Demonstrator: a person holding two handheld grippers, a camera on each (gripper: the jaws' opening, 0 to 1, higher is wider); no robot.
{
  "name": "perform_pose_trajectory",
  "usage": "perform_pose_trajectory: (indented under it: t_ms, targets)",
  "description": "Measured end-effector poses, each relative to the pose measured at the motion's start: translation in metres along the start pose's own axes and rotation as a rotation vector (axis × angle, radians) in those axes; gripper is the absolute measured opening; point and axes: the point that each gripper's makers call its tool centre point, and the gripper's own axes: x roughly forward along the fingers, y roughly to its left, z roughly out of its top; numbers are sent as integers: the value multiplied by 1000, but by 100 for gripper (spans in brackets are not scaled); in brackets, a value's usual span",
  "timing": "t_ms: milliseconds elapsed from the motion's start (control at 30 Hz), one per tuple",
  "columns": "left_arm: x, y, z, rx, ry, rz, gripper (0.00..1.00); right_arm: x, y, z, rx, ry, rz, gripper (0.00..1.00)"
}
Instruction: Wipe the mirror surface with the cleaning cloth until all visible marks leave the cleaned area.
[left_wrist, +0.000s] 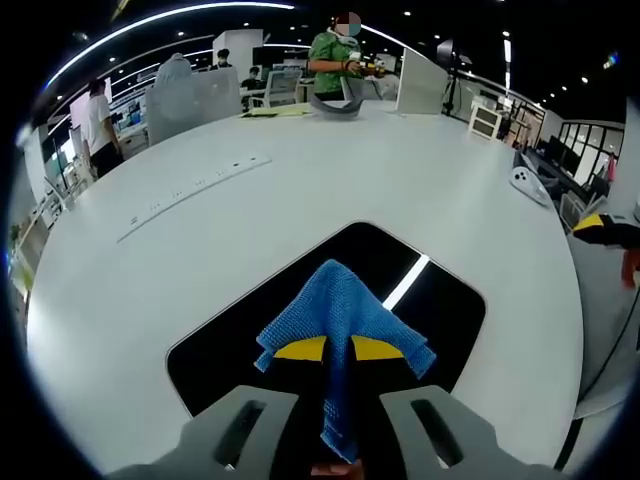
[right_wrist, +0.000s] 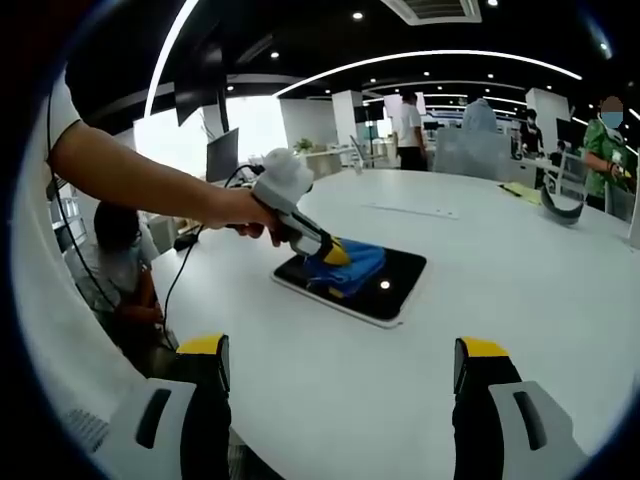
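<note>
A dark rectangular mirror (left_wrist: 440, 310) (right_wrist: 400, 275) lies flat on the white table (left_wrist: 330, 190) (right_wrist: 500, 300). My left gripper (left_wrist: 338, 349) is shut on a blue cleaning cloth (left_wrist: 340, 305), which drapes over its yellow fingertips (left_wrist: 300, 348) and rests on the mirror. In the right gripper view, a hand holds that left gripper (right_wrist: 335, 252) with the blue cloth (right_wrist: 355, 268) pressed on the mirror's left part. My right gripper (right_wrist: 342, 365) stands open above the near table edge, well short of the mirror, with nothing between its yellow-tipped fingers (right_wrist: 478, 352).
A long power strip (left_wrist: 190, 190) is set into the table beyond the mirror. A grey curved object (left_wrist: 335, 105) and papers lie at the far edge, where a person in green (left_wrist: 335, 60) stands. A white controller (left_wrist: 530, 185) sits at the right. A seated person (right_wrist: 120, 270) is left of the table.
</note>
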Motion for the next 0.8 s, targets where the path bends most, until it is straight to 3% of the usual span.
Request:
perform_pose_trajectory:
  t_ms: [800]
  targets:
    - [-11, 12, -9, 11, 4, 0, 6, 4, 5, -2, -9, 12, 11, 93]
